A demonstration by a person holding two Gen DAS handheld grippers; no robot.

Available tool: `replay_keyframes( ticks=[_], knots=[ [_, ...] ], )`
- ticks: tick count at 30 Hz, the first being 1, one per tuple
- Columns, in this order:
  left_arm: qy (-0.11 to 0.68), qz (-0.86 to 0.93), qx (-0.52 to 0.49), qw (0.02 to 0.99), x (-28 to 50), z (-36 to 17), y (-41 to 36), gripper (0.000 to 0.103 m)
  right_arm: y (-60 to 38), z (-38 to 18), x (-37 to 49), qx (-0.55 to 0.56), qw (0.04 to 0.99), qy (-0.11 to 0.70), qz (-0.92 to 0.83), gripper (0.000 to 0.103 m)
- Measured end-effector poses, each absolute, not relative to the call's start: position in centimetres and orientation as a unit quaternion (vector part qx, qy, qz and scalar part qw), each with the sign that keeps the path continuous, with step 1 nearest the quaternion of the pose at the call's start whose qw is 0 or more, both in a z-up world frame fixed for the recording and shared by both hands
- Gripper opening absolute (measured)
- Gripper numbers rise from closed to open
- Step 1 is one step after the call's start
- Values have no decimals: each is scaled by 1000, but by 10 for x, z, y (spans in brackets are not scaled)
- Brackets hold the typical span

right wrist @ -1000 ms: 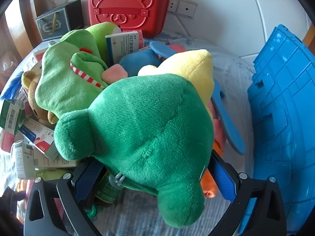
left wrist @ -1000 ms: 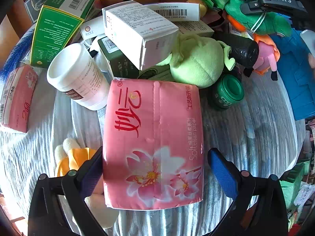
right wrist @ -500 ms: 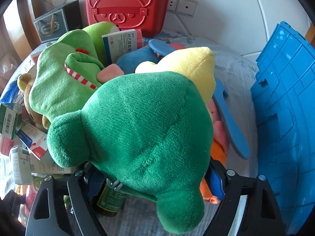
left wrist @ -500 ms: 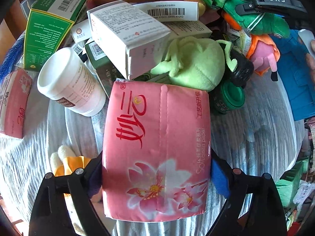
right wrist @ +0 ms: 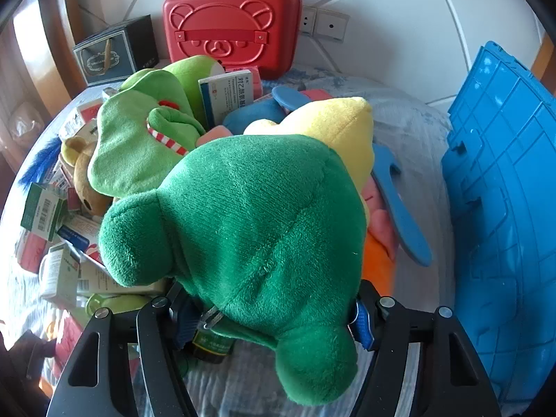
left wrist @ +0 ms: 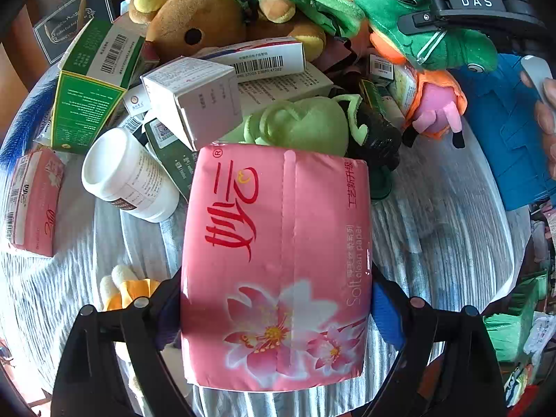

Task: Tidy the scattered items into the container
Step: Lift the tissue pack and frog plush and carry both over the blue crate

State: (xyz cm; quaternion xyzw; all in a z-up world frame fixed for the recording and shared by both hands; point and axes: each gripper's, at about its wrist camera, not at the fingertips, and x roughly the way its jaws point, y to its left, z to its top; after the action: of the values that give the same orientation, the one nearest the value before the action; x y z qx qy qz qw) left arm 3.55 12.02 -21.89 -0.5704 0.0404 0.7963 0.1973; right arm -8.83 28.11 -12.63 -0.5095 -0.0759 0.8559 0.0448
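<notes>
Tissue pack, pink plastic-wrapped with red script and lotus print (left wrist: 276, 264), sits squarely between fingers of left gripper (left wrist: 276, 307), both blue pads pressed on its long side edges; jaws stand wide, clamped on pack. Long axis runs straight away from camera, along fingers; flower-printed end nearest gripper body, far end up against light green plush (left wrist: 299, 125) in pile. Printed face up toward camera. Grey striped cloth (left wrist: 434, 229) underneath.

Behind pack: white plastic jar (left wrist: 128, 177) on its side, white cardboard box (left wrist: 196, 99), green carton with barcode (left wrist: 93, 83), brown bear plush (left wrist: 198, 27). Second small pink tissue pack (left wrist: 33, 201) well apart at left edge.

Dark green frog plush toy (right wrist: 257, 229) fills space between fingers of right gripper (right wrist: 267, 319); jaws closing, pads squeezing its lower body from both sides. Toy's long axis roughly along fingers, tilted a little left; one stubby limb toward camera at bottom, another out to left. Yellow plush (right wrist: 333, 128) touching just behind, lime green plush with striped trim (right wrist: 139, 146) at left. Blue ribbed plastic crate (right wrist: 504, 208) at right, apart from toy. Red bear-embossed hard case (right wrist: 231, 31) upright at back wall.
</notes>
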Motion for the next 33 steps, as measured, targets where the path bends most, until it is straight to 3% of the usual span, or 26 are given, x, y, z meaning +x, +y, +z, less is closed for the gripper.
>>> replay_keyframes(
  ticks=[33],
  knots=[
    [42,841,-511,173,52,-125,100,89,273,-42,-6,-464,26,-49,884,68]
  ],
)
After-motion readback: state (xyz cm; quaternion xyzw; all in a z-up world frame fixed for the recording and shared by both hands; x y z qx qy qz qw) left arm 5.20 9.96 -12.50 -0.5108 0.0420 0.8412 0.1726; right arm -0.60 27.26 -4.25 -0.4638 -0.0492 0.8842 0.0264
